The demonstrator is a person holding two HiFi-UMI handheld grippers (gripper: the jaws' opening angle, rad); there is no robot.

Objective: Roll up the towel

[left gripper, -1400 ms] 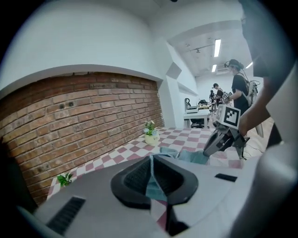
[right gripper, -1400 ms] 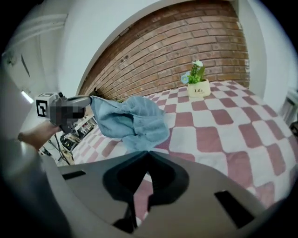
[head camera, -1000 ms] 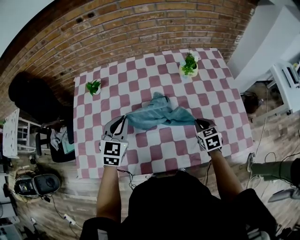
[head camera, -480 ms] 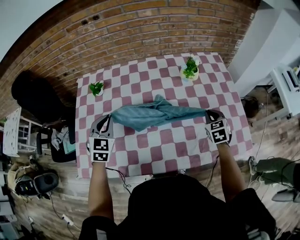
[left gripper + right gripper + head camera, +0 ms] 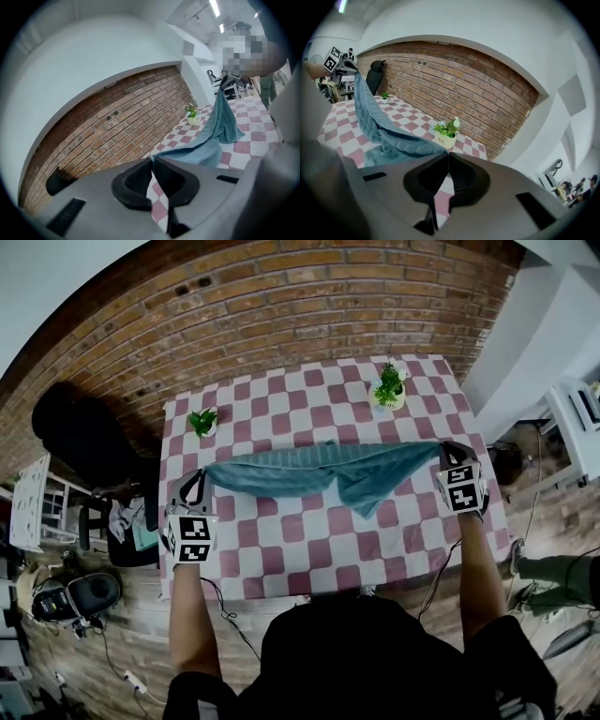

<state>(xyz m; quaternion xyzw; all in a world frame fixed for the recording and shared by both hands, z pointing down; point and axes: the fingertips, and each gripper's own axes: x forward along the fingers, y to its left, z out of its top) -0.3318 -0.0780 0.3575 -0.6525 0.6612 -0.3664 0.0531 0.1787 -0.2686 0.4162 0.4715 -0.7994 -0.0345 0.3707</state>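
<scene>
A teal towel (image 5: 319, 472) hangs stretched in a long band above the pink-and-white checked table (image 5: 309, 549), with a loose fold sagging right of the middle. My left gripper (image 5: 202, 478) is shut on the towel's left end and my right gripper (image 5: 441, 450) is shut on its right end. In the left gripper view the jaws (image 5: 152, 159) meet on the towel (image 5: 206, 150), which runs away to the far gripper (image 5: 226, 78). The right gripper view shows the jaws (image 5: 448, 153) closed on the towel's (image 5: 389, 138) corner; the other gripper (image 5: 340, 61) holds the far end.
Two small potted plants stand at the table's far side, one left (image 5: 202, 420) and one right (image 5: 388, 388). A brick wall (image 5: 309, 315) runs behind the table. A black chair (image 5: 80, 432) stands off the table's left. The table's near edge is just before my body.
Both grippers have moved apart and away from me, pulling the bunched towel off the table into a long stretched band. The jaws stayed closed on its ends.
</scene>
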